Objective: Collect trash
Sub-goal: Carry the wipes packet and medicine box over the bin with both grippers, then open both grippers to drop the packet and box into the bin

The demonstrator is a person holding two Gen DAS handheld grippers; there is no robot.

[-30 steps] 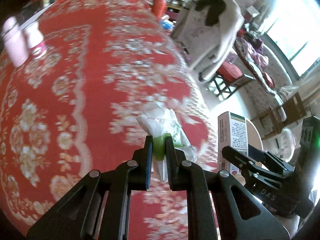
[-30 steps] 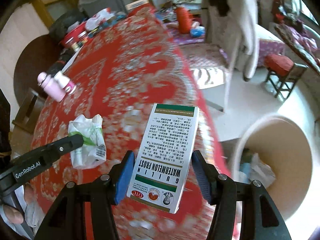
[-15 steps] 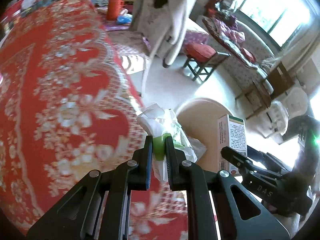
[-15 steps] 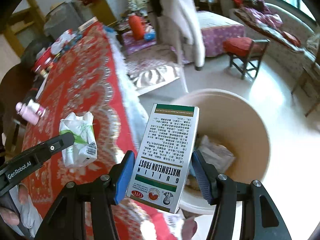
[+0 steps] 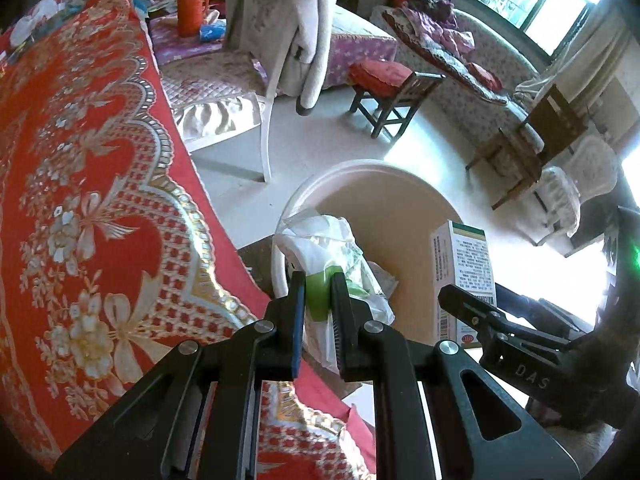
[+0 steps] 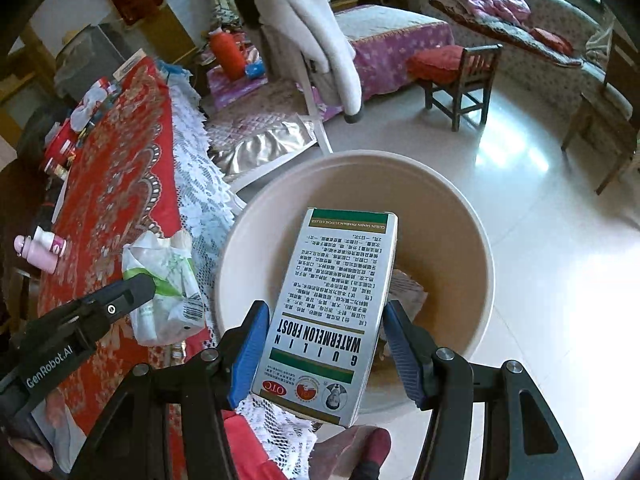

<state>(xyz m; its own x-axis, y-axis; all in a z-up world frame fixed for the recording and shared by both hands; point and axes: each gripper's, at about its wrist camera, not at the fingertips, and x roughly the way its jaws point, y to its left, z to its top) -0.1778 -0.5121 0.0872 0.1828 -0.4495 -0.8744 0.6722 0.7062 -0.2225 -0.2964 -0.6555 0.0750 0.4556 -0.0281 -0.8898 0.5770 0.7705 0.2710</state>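
Both hands have swung off the red-clothed bench [image 5: 92, 208] and now hang over the beige bin [image 6: 448, 184] on the floor. Left tool [image 5: 318, 280] is clenched on a crumpled white-and-green wrapper [image 5: 320, 248] at the bin's near rim. Right tool [image 6: 324, 344] is grasping a white medicine box [image 6: 336, 304] above the bin's mouth, where some paper scraps [image 6: 406, 292] lie.

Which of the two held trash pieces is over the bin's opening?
The medicine box in the right gripper; the crumpled wrapper hangs beside the bin.
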